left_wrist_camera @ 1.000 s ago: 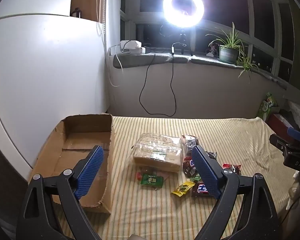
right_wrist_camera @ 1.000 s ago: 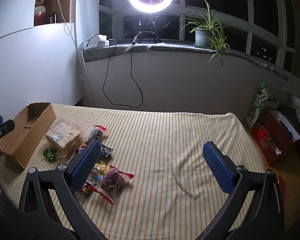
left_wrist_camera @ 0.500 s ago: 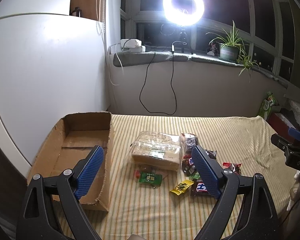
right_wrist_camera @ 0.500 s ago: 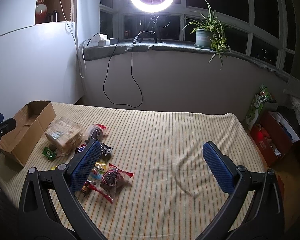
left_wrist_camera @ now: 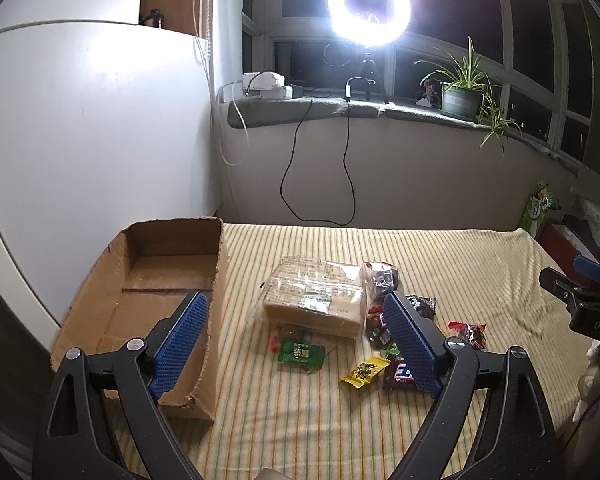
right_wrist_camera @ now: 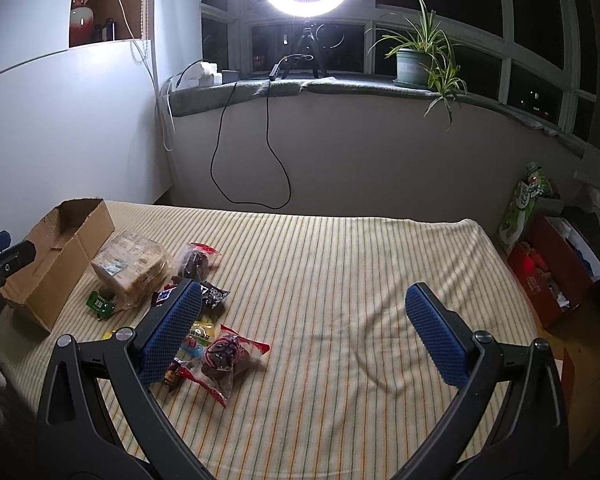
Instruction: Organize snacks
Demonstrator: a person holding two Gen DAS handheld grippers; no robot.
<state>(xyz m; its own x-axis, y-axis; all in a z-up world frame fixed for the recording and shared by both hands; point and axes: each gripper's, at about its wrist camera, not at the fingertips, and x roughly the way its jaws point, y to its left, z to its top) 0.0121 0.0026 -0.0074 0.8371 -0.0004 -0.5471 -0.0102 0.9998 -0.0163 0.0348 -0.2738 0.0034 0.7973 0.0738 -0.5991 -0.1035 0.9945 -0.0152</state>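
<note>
An open, empty cardboard box (left_wrist_camera: 148,280) lies at the left of a striped cloth (left_wrist_camera: 440,260); it also shows in the right wrist view (right_wrist_camera: 56,260). A large clear-wrapped bread pack (left_wrist_camera: 316,296) lies right of it, also seen in the right wrist view (right_wrist_camera: 130,264). Small snacks lie around: a green packet (left_wrist_camera: 302,354), a yellow packet (left_wrist_camera: 364,370), dark candy bags (left_wrist_camera: 380,276). A red-edged bag of dark fruit (right_wrist_camera: 228,356) lies near my right gripper. My left gripper (left_wrist_camera: 296,344) is open above the snacks. My right gripper (right_wrist_camera: 304,332) is open and empty.
A ring light (left_wrist_camera: 368,2) and a potted plant (left_wrist_camera: 460,96) stand on the windowsill, with cables hanging down. A white wall (left_wrist_camera: 80,140) is at the left. A red box (right_wrist_camera: 552,268) and a green bag (right_wrist_camera: 520,204) sit beyond the cloth's right edge.
Both grippers have drifted slightly back and up; the snacks and box sit a little lower in view. Nothing was grasped or moved.
</note>
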